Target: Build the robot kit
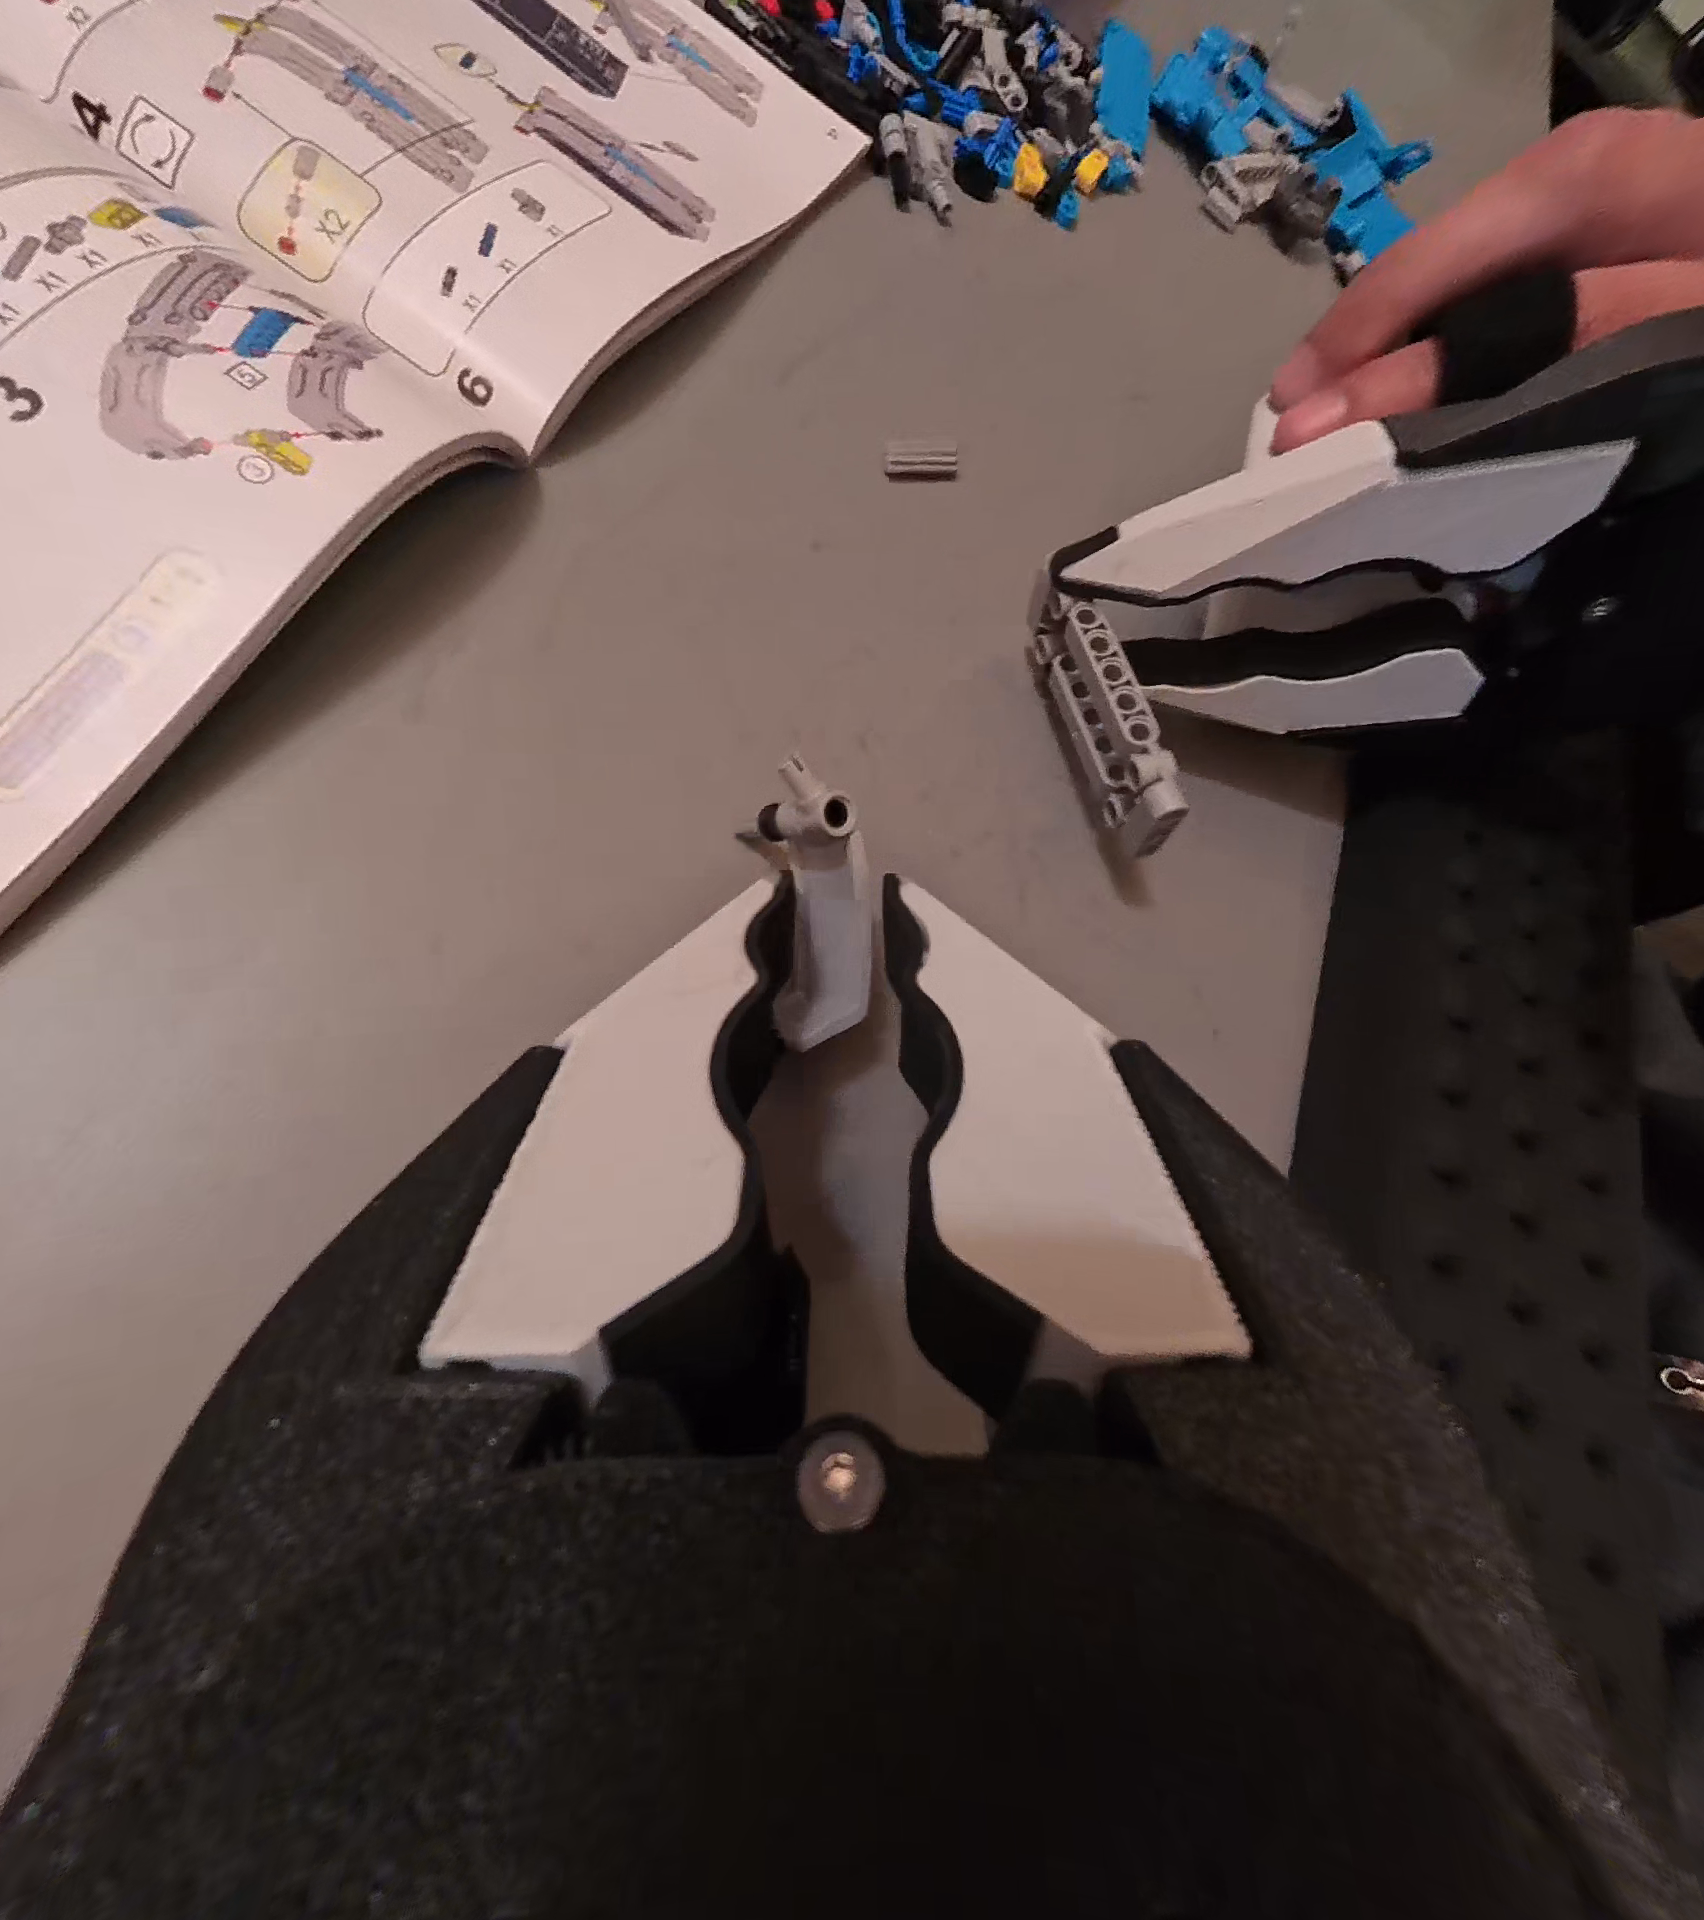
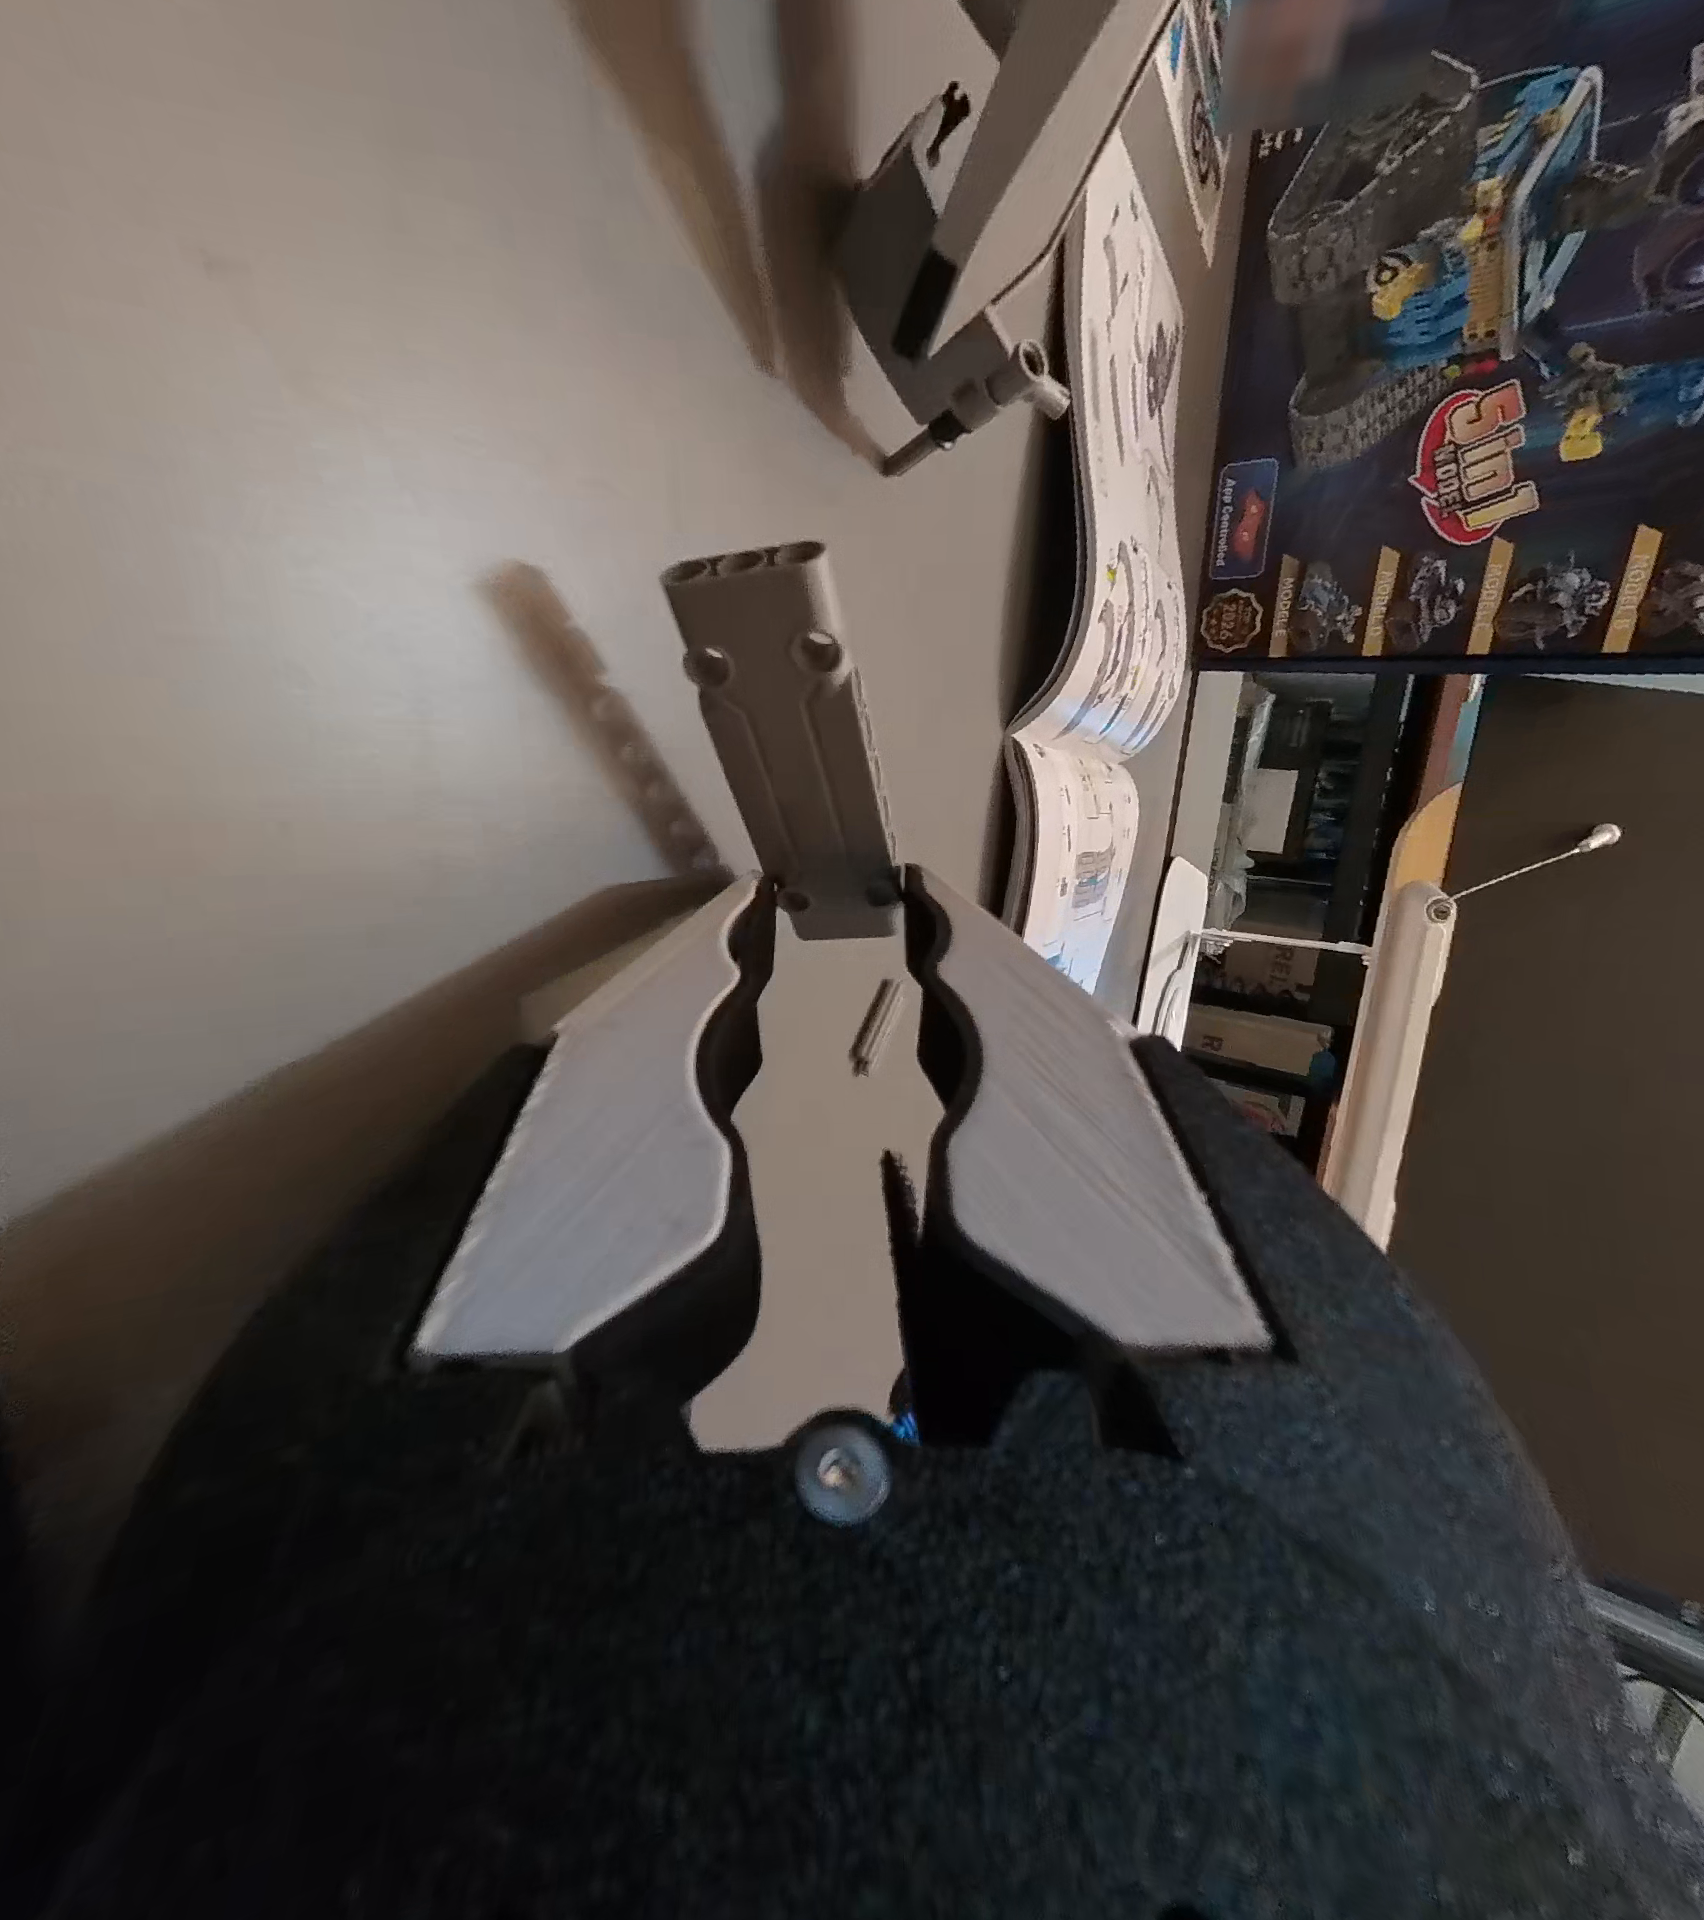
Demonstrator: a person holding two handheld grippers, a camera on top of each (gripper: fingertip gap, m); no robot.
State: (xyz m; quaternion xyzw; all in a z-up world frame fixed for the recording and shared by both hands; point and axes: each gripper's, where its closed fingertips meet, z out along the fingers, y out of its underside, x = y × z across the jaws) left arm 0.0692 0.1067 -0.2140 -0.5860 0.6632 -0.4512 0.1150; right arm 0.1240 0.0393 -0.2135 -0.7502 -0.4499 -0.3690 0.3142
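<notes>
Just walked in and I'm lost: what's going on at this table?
A person works two handheld grippers over a grey table. The left gripper is shut on a small grey connector piece with pins at its tip. The right gripper is shut on a grey holed beam assembly. An open instruction booklet and a pile of blue and grey building parts lie beyond.

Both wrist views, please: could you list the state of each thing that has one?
Left gripper: shut on a small grey piece.
Right gripper: shut on a grey panel, held off the table.
Booklet: open, flat on the table.
Grey connector: lying loose, alone.
Loose bricks: piled at the far edge.
Kit box: lying beside the booklet.
</notes>
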